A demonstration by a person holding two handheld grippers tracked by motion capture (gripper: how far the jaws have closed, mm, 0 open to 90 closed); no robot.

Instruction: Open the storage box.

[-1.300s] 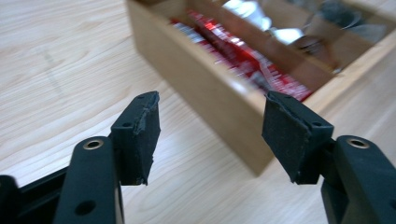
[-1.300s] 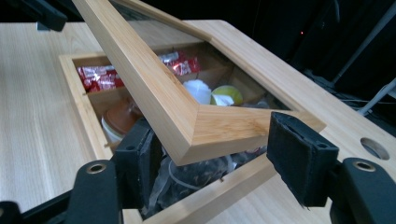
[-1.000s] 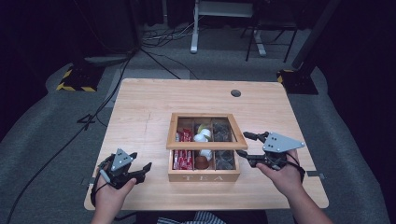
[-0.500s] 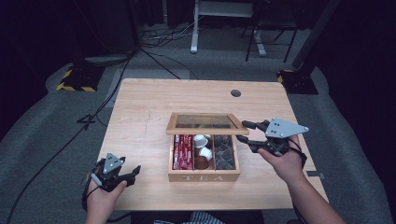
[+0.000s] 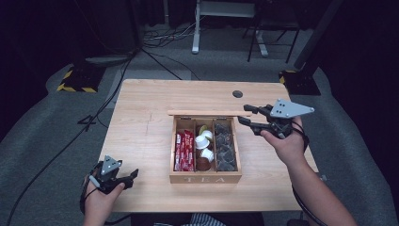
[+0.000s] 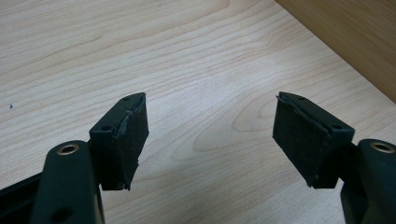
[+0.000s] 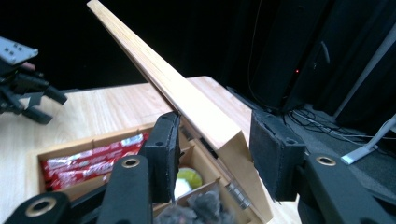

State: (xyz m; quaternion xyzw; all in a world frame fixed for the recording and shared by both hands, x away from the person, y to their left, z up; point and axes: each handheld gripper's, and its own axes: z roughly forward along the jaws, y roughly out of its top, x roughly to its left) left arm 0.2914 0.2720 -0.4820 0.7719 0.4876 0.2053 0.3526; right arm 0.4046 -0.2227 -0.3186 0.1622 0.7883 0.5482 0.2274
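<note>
Dark-floored room, wooden table (image 5: 141, 117): keep right gripper (image 5: 248, 116), jaws spread astride raised lid (image 7: 187, 100) of central tea box (image 5: 206, 178), pushing far; left gripper (image 5: 126, 178) spread, empty, near-left.

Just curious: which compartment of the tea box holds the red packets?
The left compartment of the tea box; the middle holds white cups, the right dark pieces.

Left hand (image 5: 96, 200) low at the table's near left corner, its left gripper (image 5: 126, 178) angled toward the right, jaws wide apart and empty. Right forearm (image 5: 316, 195) reaches in from the near right; right gripper (image 5: 245, 115) raised near the right edge, pointing left, jaws apart.
</note>
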